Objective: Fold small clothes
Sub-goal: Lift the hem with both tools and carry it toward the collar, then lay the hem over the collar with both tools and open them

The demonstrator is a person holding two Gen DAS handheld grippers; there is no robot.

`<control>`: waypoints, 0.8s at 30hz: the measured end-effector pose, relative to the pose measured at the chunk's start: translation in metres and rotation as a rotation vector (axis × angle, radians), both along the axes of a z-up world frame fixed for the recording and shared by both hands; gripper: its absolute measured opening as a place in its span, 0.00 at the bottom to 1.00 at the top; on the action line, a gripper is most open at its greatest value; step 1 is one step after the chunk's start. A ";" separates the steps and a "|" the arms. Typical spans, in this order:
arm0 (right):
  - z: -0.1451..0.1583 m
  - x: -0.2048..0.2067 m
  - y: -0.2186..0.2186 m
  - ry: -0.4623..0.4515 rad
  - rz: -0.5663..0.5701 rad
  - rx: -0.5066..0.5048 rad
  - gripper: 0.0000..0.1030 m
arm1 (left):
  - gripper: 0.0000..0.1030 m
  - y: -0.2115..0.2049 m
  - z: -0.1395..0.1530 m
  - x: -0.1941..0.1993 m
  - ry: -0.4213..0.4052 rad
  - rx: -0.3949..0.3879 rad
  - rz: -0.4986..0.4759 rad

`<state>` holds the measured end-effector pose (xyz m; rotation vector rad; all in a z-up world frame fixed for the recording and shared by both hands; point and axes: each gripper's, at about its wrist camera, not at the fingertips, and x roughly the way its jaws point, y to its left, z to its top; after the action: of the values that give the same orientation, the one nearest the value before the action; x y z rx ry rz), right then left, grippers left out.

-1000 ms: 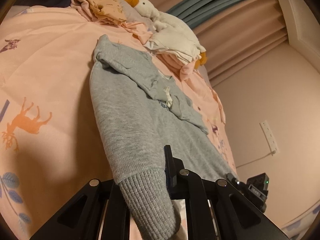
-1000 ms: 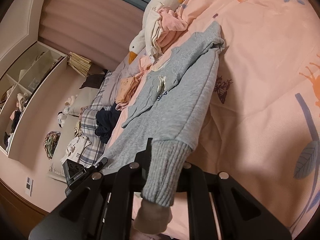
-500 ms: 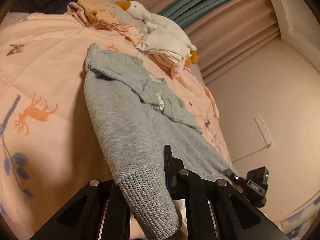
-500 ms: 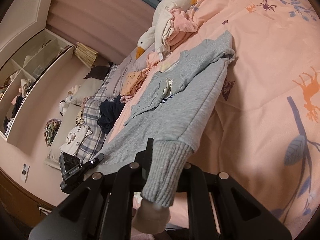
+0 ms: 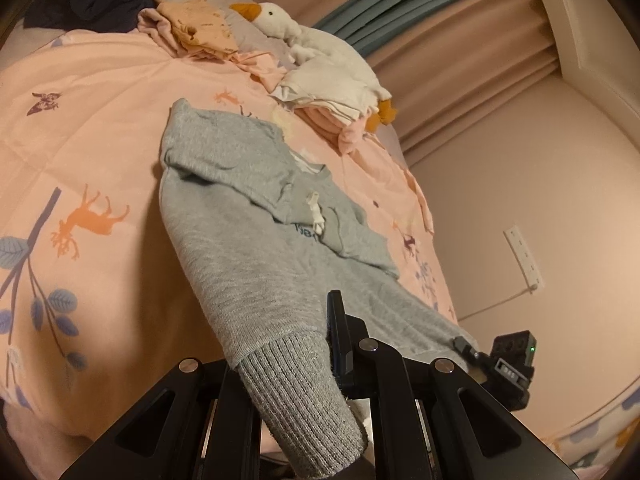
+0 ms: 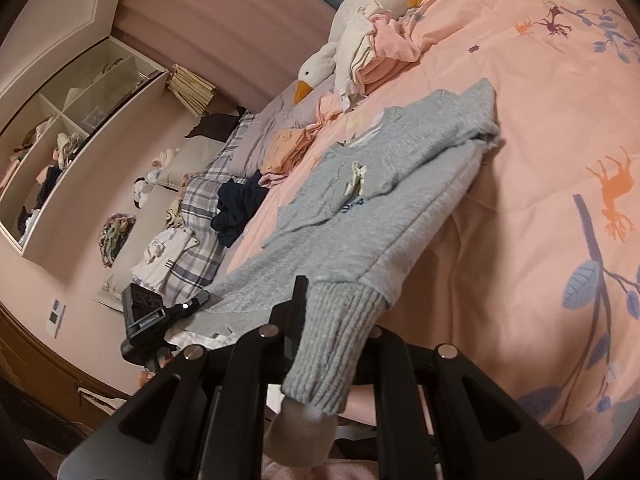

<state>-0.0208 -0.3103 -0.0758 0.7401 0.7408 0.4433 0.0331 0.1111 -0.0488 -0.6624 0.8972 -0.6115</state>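
- We hold a small grey sweatshirt (image 5: 256, 240) by its ribbed hem, one corner in each gripper; the left gripper (image 5: 320, 364) has its fingers clamped on the left end of the ribbing, with the knit draped over and down between them.
- The right gripper (image 6: 320, 332) is likewise clamped on the other hem corner (image 6: 336, 340), the ribbing hanging down over its fingers.
- Ahead of both pairs of fingers the sweatshirt runs away from us onto the pink printed duvet (image 5: 92, 128); its near part is lifted off the bed, its far part, the neckline and shoulders, lies on the duvet.
- Both sleeves already look folded in across the chest, with a small white tie (image 5: 314, 212) showing on the front.
- We judge the step in hand to be the lengthwise fold: hem raised, ready to go over to the shoulders.
- The next move calls for carrying both corners forward together, level and equally tensioned, so that the hem lands square on the far edge and the sleeves stay tucked.
- Beyond the sweatshirt, well clear of the fingers, lie a goose plush (image 5: 304, 36) and a pile of other clothes (image 5: 192, 28).
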 end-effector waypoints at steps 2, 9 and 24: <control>0.001 0.007 -0.002 -0.003 0.008 0.019 0.12 | 0.08 0.001 0.001 0.006 0.006 -0.010 -0.003; 0.007 0.035 -0.008 -0.006 0.005 0.053 0.12 | 0.08 0.000 0.009 0.037 -0.008 -0.017 -0.005; 0.020 0.141 -0.036 -0.015 -0.068 0.054 0.13 | 0.08 -0.022 0.002 0.160 0.059 -0.003 0.006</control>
<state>0.1199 -0.3461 -0.0560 0.8093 0.6897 0.4085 0.1927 0.0891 -0.0466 -0.6884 0.9485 -0.5904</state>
